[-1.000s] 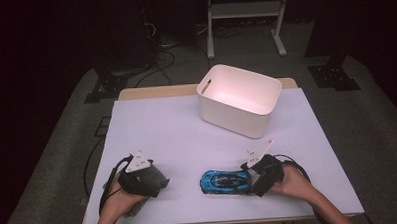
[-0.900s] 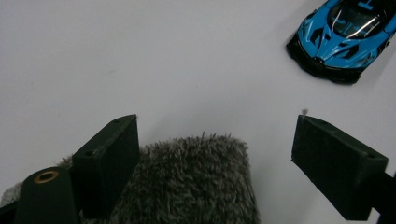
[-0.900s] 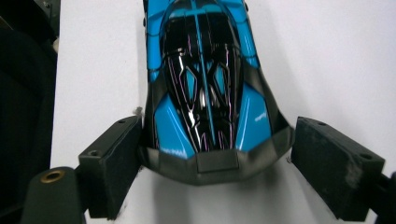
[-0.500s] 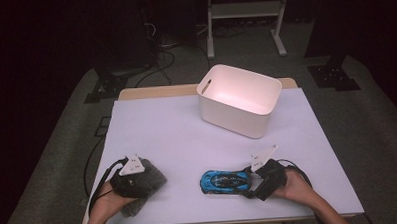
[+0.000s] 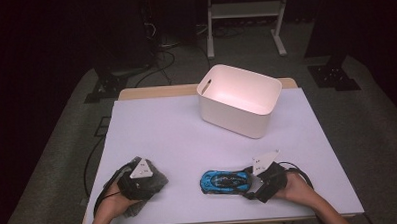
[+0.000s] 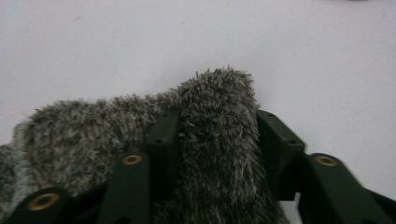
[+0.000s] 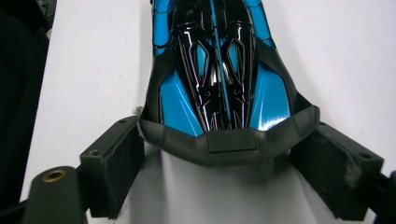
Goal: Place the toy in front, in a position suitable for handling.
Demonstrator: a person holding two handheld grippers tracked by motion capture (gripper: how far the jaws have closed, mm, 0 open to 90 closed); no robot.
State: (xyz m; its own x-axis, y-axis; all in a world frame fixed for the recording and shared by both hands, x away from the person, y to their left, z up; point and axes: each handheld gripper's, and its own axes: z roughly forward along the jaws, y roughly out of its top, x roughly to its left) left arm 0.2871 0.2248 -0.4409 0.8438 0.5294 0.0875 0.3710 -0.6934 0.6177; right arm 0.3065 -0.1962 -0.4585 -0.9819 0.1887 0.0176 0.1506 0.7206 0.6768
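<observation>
Left gripper pinching fur, near-left table corner, jaws just closing | right gripper bracketing car tail at near edge, unclenched | squeezing squarely, lifting level toward bin

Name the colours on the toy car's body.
Bright blue with glossy black panels on the car, clearest in the right gripper view.

The left gripper has dropped onto the fuzzy grey cloth since a second ago, and its jaws have just been closing, now pinching a fold of the fabric.
</observation>
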